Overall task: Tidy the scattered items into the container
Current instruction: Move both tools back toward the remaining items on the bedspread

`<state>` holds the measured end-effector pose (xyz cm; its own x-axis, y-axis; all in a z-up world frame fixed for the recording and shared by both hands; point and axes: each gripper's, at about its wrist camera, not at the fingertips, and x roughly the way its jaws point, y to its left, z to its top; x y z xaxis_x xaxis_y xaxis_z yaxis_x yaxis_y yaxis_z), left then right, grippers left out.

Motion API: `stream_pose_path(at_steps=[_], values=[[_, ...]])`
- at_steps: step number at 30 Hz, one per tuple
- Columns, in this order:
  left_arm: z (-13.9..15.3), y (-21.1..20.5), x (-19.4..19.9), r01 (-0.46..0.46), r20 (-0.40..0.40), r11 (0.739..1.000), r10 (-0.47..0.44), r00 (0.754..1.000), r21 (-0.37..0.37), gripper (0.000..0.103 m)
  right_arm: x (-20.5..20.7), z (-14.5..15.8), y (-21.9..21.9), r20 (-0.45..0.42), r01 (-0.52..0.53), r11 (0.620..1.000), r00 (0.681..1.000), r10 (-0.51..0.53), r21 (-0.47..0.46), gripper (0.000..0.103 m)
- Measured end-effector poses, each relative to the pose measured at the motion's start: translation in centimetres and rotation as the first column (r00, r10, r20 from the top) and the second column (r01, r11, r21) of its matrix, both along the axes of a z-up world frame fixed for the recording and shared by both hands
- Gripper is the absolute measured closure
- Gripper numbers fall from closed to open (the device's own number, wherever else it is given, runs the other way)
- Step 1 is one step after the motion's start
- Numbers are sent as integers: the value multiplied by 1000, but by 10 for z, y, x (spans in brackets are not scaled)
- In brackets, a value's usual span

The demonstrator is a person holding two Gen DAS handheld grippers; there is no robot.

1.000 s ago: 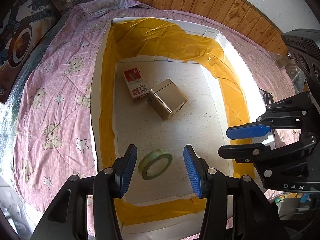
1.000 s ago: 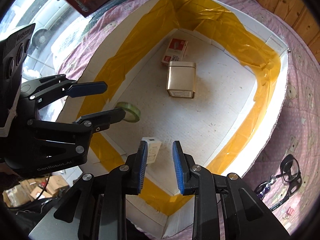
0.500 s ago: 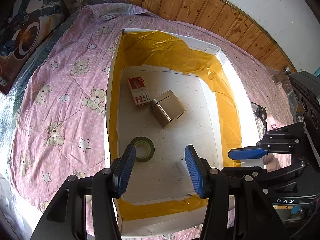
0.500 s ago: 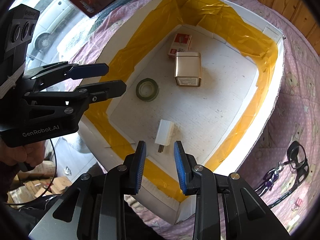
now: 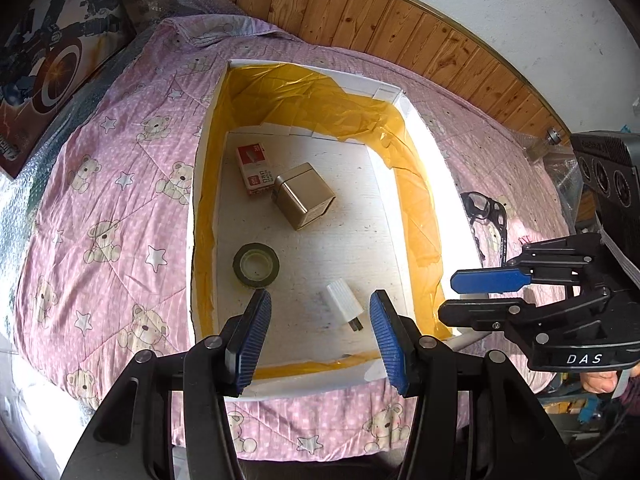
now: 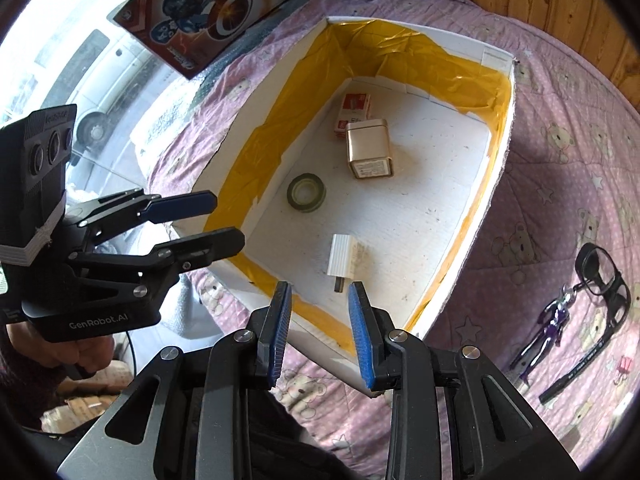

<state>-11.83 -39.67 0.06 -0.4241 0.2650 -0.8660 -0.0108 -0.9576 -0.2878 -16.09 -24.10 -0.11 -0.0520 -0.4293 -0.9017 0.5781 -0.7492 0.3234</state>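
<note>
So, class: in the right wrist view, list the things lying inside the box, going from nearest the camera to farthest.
White charger → roll of tape → gold tin → red and white carton.

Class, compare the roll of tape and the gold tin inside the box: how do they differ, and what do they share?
The roll of tape is a dark ring with a hollow middle; the gold tin is a solid, shiny block. The tape lies flat and low; the tin stands taller. Both rest on the white floor of the box, held by neither gripper.
</note>
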Motion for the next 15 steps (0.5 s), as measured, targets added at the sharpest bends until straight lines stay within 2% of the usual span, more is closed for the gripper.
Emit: stream_pose_path(at_steps=[6, 12, 15], values=[[12, 15, 13, 23, -37, 998, -20, 999, 66, 50, 23, 22, 19, -96, 86, 992, 991, -95, -91, 71], [19, 35, 23, 58, -52, 996, -54, 997, 74, 50, 53, 39, 41, -192, 131, 980, 968, -159, -149, 71], [19, 47, 30, 78, -51, 994, -74, 996, 77, 50, 62, 40, 59, -214, 166, 969, 955, -204, -185, 71]])
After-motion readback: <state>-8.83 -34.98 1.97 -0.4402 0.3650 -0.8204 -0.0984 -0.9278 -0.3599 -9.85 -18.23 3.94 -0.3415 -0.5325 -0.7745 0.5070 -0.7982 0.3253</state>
